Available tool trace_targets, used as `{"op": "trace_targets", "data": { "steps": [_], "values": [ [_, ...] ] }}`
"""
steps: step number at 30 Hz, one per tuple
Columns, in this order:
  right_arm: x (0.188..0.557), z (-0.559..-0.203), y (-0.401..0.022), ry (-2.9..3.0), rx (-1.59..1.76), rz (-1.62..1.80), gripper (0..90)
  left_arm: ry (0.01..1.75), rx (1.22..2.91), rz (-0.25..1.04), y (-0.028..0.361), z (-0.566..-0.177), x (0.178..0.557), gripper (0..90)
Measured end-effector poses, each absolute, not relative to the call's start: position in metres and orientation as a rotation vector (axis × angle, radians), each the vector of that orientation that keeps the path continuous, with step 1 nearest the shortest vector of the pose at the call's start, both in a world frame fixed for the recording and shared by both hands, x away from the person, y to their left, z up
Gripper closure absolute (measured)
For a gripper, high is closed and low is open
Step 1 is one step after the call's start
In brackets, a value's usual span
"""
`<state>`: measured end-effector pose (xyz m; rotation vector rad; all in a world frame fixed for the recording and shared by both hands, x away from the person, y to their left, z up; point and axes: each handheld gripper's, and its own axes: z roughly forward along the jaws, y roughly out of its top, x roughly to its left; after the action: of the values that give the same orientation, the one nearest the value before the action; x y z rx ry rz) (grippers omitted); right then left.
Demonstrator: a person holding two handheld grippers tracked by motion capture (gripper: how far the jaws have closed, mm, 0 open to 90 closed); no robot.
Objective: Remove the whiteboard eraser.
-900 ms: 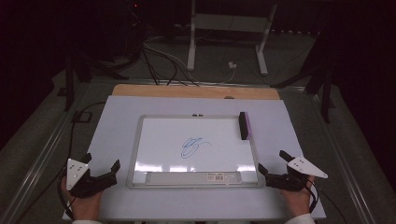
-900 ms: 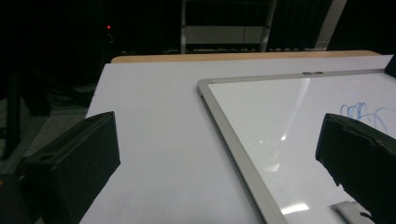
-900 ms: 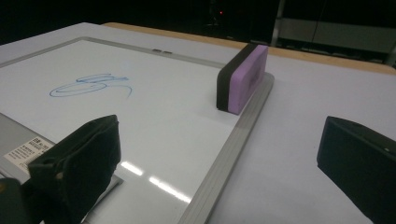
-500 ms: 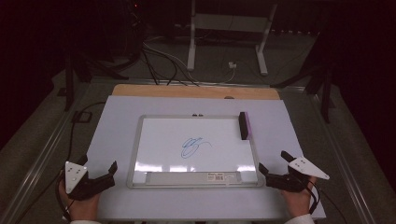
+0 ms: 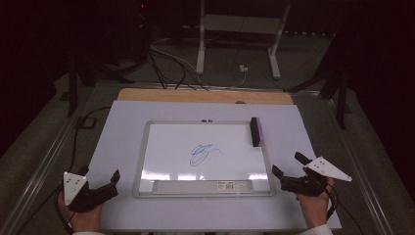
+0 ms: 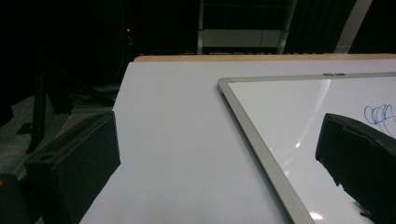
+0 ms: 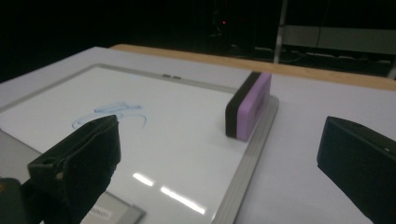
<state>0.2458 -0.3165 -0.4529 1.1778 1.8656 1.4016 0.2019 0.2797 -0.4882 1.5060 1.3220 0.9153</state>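
Observation:
A whiteboard point(image 5: 147, 147) lies flat in the middle of the white table, with a blue scribble point(image 5: 203, 154) at its centre. A black and purple eraser point(image 5: 255, 131) rests on the board's right frame near the far corner. My left gripper point(image 5: 100, 175) is open near the front left of the table, left of the board, with nothing between its jaws. The left gripper view has the board's frame point(image 6: 252, 140) running between the open left gripper point(image 6: 218, 130). My right gripper point(image 5: 288, 164) is open at the board's near right corner. Ahead of the right gripper point(image 7: 220, 130) stands the eraser point(image 7: 247, 105), well apart from it.
The table top point(image 5: 122, 122) is white with a wooden strip point(image 5: 205, 96) along its far edge. A grey label strip point(image 5: 205, 186) runs along the board's near frame. Beyond the table, cables point(image 5: 171, 58) and a white stand point(image 5: 240, 29) sit on the dark floor.
The left gripper has drifted slightly toward the near left corner of the table. The right gripper, board and eraser have kept still.

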Motion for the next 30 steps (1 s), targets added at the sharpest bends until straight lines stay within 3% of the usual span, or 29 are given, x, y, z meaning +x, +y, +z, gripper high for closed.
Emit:
{"op": "trace_targets", "data": {
  "steps": [16, 30],
  "values": [
    [0.283, -0.417, -0.305, 1.918, 1.114, 1.400, 0.1, 1.316, 1.529, 0.915, 0.276, -0.490, 0.203, 0.6],
    [0.326, -0.410, -0.299, 1.926, 1.164, 1.392, 0.1, 1.315, 1.537, 0.915, 0.275, -0.491, 0.203, 0.6]
  ]
}}
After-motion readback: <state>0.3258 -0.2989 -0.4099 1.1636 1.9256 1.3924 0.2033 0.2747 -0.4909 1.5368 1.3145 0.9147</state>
